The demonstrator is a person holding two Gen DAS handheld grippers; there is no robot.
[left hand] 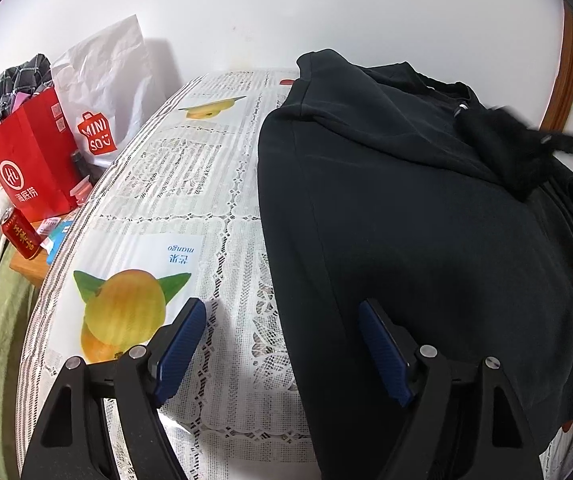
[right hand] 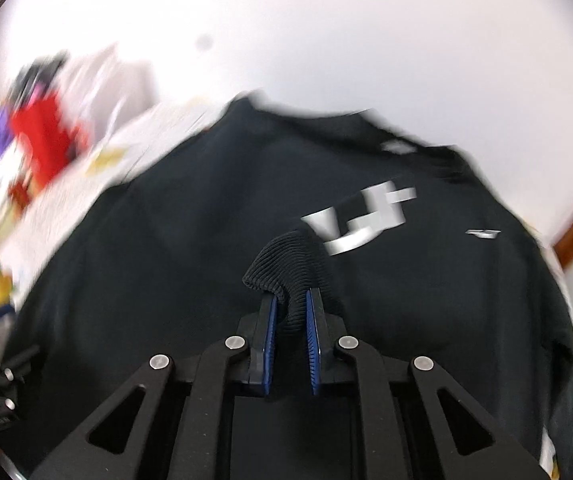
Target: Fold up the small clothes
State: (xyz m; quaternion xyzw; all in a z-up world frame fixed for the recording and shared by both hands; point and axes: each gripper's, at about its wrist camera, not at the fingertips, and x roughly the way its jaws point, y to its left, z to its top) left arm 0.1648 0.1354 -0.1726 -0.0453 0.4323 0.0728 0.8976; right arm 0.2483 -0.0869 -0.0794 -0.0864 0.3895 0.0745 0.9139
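A black sweatshirt [left hand: 406, 208] lies spread on the table's right half; it fills the right wrist view [right hand: 206, 240], showing white lettering [right hand: 366, 216]. My left gripper [left hand: 282, 308] is open and empty, low over the table at the sweatshirt's left edge, its right finger [left hand: 382, 352] over the cloth. My right gripper [right hand: 289, 300] is shut on the sweatshirt's ribbed cuff [right hand: 286, 260] and holds it above the garment body. The right gripper with the cuff [left hand: 518, 152] shows blurred in the left wrist view at right.
The table carries a white lace cloth [left hand: 190, 184] with mango prints. At its left stand a red paper bag [left hand: 30, 160], a white Miniso bag [left hand: 102, 92] and a red can [left hand: 20, 230]. A white wall is behind. A wooden frame [left hand: 566, 72] stands at right.
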